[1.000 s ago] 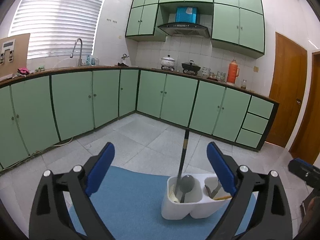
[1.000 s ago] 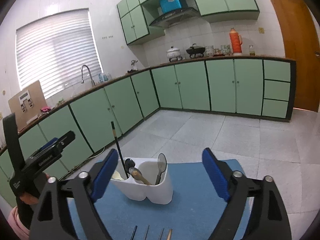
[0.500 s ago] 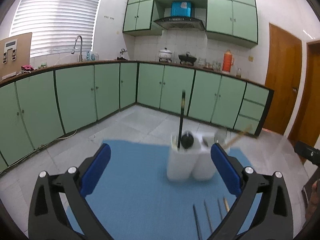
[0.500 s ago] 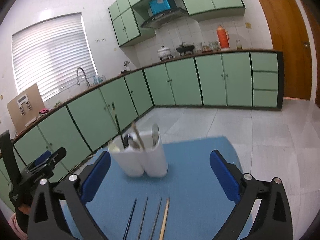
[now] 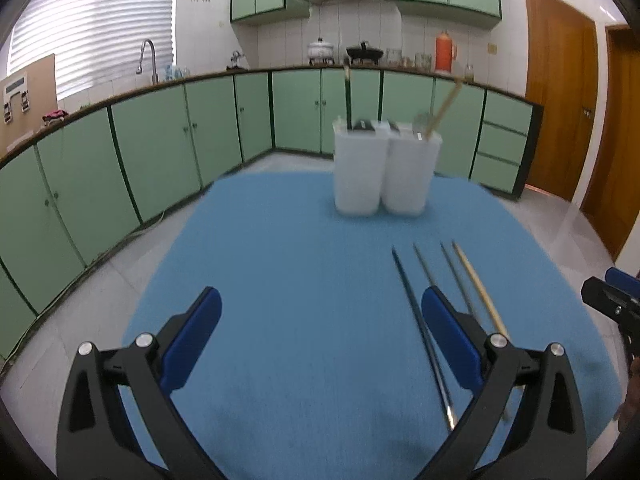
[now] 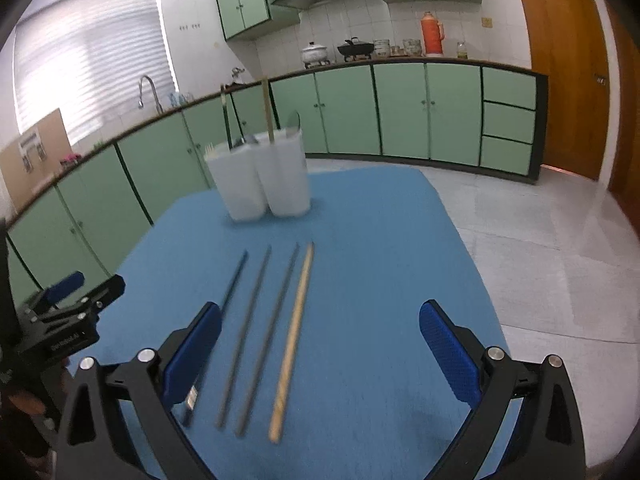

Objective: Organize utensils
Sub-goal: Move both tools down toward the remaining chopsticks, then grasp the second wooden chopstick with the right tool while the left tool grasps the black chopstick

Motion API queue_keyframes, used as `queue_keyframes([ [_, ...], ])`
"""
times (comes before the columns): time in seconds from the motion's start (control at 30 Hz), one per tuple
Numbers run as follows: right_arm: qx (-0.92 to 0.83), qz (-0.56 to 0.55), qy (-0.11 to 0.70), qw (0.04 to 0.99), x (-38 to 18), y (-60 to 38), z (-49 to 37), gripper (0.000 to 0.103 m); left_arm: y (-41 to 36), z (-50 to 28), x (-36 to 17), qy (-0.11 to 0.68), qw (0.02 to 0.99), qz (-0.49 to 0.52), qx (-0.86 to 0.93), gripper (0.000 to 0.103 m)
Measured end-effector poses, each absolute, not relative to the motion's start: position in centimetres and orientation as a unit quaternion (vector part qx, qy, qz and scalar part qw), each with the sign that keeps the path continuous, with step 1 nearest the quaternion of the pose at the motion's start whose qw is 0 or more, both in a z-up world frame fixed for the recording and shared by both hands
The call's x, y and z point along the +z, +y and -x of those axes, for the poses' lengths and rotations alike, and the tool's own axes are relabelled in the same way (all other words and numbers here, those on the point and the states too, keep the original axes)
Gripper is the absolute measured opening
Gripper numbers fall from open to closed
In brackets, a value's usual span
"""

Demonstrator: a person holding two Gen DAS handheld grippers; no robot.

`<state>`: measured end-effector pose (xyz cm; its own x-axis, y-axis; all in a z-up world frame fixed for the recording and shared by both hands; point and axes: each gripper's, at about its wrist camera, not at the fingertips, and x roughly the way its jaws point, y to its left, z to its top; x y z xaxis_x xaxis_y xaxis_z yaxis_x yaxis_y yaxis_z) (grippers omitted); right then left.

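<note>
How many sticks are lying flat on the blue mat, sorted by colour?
Dark sticks: 3
Light wooden stick: 1
Total lying on the blue mat: 4

Green base cabinets point(image 5: 208, 128) line the walls; orange thermos point(image 6: 432, 32), white pot point(image 6: 314, 53) on counter; wooden door point(image 6: 560, 60).

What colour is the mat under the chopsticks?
Blue. The mat shows best in the right wrist view.
</note>
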<state>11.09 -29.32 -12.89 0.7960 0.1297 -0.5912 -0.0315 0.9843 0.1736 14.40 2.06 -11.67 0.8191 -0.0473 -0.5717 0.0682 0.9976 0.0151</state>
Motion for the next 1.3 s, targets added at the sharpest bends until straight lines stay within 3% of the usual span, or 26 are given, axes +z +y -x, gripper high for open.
queue_keyframes([
  [0.1,0.035,-0.066,0.321,0.944,-14.4,-28.6,-9.4,0.096,1.7,-12.8,-13.1,0.311,0.950,-0.016,-0.033,0.097],
  [0.2,0.028,-0.053,0.328,0.943,-16.2,-27.6,-7.5,0.089,1.2,-11.4,-14.2,0.318,0.947,-0.013,-0.037,0.097],
  [0.53,0.042,-0.057,0.353,0.933,-19.5,-25.7,-4.8,0.038,0.4,-8.5,-16.1,0.333,0.942,-0.017,-0.035,0.097],
  [0.97,0.048,-0.038,0.335,0.940,-20.4,-24.1,-5.0,0.013,0.4,-7.9,-16.8,0.340,0.940,-0.014,-0.031,0.097],
  [1.3,0.043,-0.038,0.323,0.945,-20.8,-24.2,-5.8,0.011,0.0,-8.1,-17.2,0.346,0.937,-0.017,-0.035,0.097],
])
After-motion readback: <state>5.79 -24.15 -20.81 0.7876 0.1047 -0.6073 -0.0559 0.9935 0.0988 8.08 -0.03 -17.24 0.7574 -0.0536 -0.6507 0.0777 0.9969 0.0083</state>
